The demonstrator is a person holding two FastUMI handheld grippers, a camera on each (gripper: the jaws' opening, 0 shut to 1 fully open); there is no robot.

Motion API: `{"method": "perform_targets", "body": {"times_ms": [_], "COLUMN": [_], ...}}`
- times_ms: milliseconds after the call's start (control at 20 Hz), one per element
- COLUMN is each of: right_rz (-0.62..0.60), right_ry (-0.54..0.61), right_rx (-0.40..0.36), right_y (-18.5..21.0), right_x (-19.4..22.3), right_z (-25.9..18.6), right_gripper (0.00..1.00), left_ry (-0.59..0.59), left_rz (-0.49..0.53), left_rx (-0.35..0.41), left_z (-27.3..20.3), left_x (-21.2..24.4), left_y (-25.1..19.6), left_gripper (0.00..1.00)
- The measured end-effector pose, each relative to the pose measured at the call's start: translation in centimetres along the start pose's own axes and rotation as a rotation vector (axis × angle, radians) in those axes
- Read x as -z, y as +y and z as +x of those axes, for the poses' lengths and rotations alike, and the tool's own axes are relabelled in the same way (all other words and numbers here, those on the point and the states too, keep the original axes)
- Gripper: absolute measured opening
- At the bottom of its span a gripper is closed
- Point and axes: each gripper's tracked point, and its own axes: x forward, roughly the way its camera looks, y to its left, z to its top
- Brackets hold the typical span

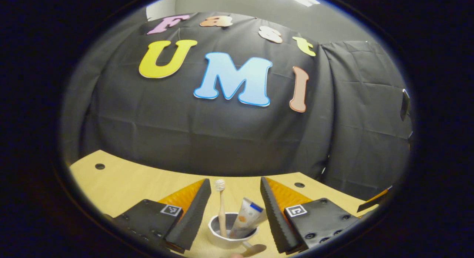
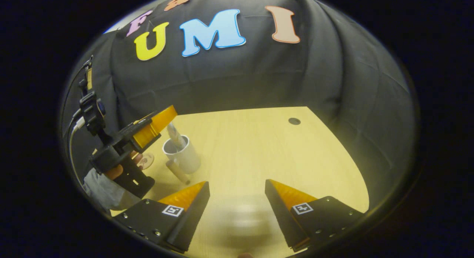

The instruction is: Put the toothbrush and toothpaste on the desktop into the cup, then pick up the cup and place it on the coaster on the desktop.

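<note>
The left hand-held gripper (image 1: 235,210) hangs wide open over the cup (image 1: 231,234), where the toothbrush (image 1: 221,208) stands upright and the toothpaste (image 1: 247,218) leans right.

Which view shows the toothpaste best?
Left gripper view: the toothpaste leans in the cup beside the toothbrush, close up between that gripper's open fingers. Right gripper view shows the cup farther off at left, its contents partly hidden behind the left gripper, so the tube is hard to tell.

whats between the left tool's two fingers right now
The white cup, holding the toothbrush and toothpaste, in the left gripper view.
</note>
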Motion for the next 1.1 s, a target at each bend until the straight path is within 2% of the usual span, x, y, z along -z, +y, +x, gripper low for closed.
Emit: {"method": "perform_targets", "body": {"times_ms": [100, 250, 400, 500, 550, 600, 800, 850, 900, 1100], "right_rz": [-0.006, -0.022, -0.040, -0.063, -0.078, -0.096, -0.157, -0.175, -0.193, -0.247], "right_ry": [-0.003, -0.007, 0.000, 0.007, 0.012, 0.020, 0.061, 0.070, 0.079, 0.133], "right_rx": [-0.018, -0.041, -0.070, -0.092, -0.102, -0.110, -0.146, -0.151, -0.156, -0.161], "right_y": [1.1, 2.8, 4.7, 6.1, 6.9, 7.4, 10.0, 10.5, 11.0, 12.7], "right_x": [-0.3, -1.0, -1.3, -1.5, -1.7, -1.6, -1.5, -1.3, -1.2, -0.5], "right_z": [0.3, 0.7, 1.4, 2.1, 2.4, 2.7, 4.5, 5.0, 5.4, 7.3], "right_gripper": [0.89, 0.89, 0.90, 0.91, 0.91, 0.91, 0.90, 0.91, 0.90, 0.91], "left_ry": [0.001, 0.006, 0.016, 0.024, 0.031, 0.039, 0.066, 0.068, 0.073, 0.098], "left_rz": [0.006, 0.015, 0.006, -0.008, -0.006, 0.000, -0.003, -0.009, -0.012, -0.022], "left_rx": [-0.003, -0.023, -0.056, -0.085, -0.103, -0.122, -0.177, -0.188, -0.201, -0.245], "left_z": [-0.7, -2.0, -3.4, -4.5, -5.1, -5.7, -7.9, -8.4, -9.0, -10.8], "left_x": [-0.7, -1.9, -2.6, -3.1, -3.1, -3.2, -3.4, -3.4, -3.4, -3.2], "left_y": [0.4, 1.5, 3.1, 4.6, 5.4, 6.1, 8.8, 9.4, 10.1, 12.2], "left_gripper": [0.92, 0.92, 0.97, 0.97, 0.93, 0.97, 0.97, 1.00, 0.97, 0.97]}}
